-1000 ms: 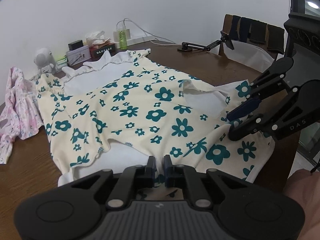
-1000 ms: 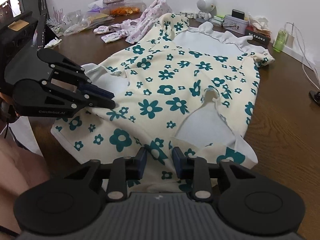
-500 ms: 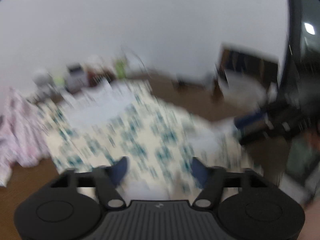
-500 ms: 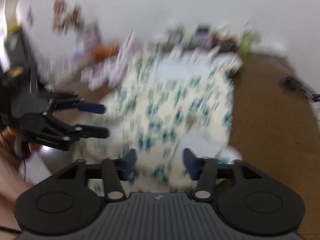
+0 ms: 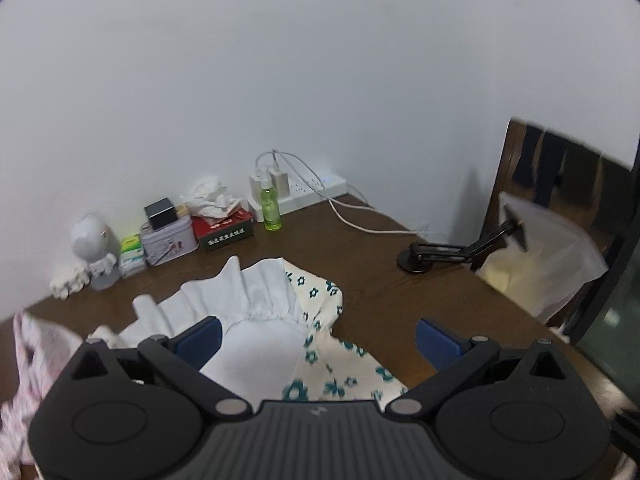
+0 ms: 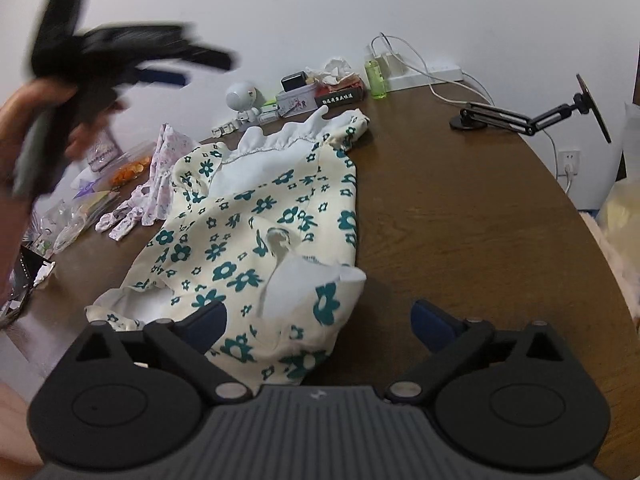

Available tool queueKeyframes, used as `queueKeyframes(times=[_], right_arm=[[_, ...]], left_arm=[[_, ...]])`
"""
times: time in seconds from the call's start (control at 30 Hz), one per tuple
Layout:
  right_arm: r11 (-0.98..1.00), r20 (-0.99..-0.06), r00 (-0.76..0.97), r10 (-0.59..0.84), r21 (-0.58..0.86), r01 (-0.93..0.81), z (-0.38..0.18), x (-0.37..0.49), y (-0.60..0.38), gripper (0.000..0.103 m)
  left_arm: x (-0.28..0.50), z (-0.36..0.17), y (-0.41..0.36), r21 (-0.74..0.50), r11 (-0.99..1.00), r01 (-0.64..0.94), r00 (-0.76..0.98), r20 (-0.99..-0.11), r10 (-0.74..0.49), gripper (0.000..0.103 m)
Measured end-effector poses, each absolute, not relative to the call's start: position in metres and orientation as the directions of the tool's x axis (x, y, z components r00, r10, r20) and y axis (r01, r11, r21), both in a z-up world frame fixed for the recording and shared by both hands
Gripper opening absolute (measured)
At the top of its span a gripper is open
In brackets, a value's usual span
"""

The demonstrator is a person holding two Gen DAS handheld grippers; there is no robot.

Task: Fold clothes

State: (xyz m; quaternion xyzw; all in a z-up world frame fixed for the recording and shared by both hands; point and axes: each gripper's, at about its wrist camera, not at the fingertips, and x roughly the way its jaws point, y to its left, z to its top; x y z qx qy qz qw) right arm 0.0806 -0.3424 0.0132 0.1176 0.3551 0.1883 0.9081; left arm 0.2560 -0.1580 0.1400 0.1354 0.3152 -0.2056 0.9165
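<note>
A cream dress with teal flowers [image 6: 256,216] lies spread on the brown table [image 6: 460,216], its white ruffled collar [image 6: 280,140] toward the wall and its hem folded back near me. My right gripper [image 6: 318,324] is open and empty just above the hem. My left gripper [image 5: 318,338] is open and empty, raised above the collar [image 5: 256,292]. The left gripper also shows blurred and high at the upper left of the right wrist view [image 6: 176,68].
A pink patterned garment [image 6: 160,164] lies left of the dress. Tins, a tissue box [image 5: 222,226], a green bottle [image 5: 270,210], a power strip and a white figurine line the wall. A black phone arm [image 6: 528,116] stands at the right. Bags clutter the left edge.
Both grippers let go of the dress hem and opened wide. The left gripper rose and swung up toward the collar end. The right gripper lifted slightly.
</note>
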Motion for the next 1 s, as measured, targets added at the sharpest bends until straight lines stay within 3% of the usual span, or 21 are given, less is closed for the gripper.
queueKeyframes(times=[0.47,0.53,0.6,0.63,0.7,0.77,0.93,1.0], right_arm=[[0.920,-0.650,0.654,0.387,0.326,-0.220,-0.011,0.083,-0.338,0.103],[0.923,-0.655,0.654,0.379,0.313,-0.222,-0.013,0.084,-0.336,0.102],[0.927,-0.656,0.657,0.371,0.303,-0.221,-0.014,0.085,-0.335,0.101],[0.929,-0.656,0.659,0.367,0.298,-0.221,-0.015,0.085,-0.334,0.099],[0.932,-0.657,0.663,0.360,0.289,-0.220,-0.016,0.085,-0.332,0.083],[0.933,-0.656,0.665,0.357,0.286,-0.219,-0.015,0.084,-0.332,0.074],[0.927,-0.662,0.650,0.374,0.300,-0.227,-0.014,0.087,-0.330,0.066],[0.923,-0.664,0.642,0.383,0.310,-0.229,-0.013,0.087,-0.330,0.061]], left_arm=[[0.351,0.087,-0.253,0.203,0.901,0.384,0.669,-0.734,-0.120,0.103],[0.359,0.076,-0.263,0.224,0.896,0.383,0.664,-0.741,-0.098,0.100],[0.367,0.063,-0.272,0.257,0.889,0.380,0.661,-0.748,-0.066,0.090],[0.371,0.056,-0.277,0.276,0.882,0.381,0.660,-0.749,-0.051,0.086],[0.380,0.042,-0.288,0.319,0.865,0.387,0.662,-0.749,-0.019,0.073],[0.389,0.030,-0.297,0.353,0.853,0.385,0.663,-0.748,0.011,0.070],[0.410,0.003,-0.304,0.370,0.853,0.368,0.634,-0.771,0.061,0.067],[0.417,-0.005,-0.304,0.384,0.851,0.359,0.629,-0.773,0.083,0.055]])
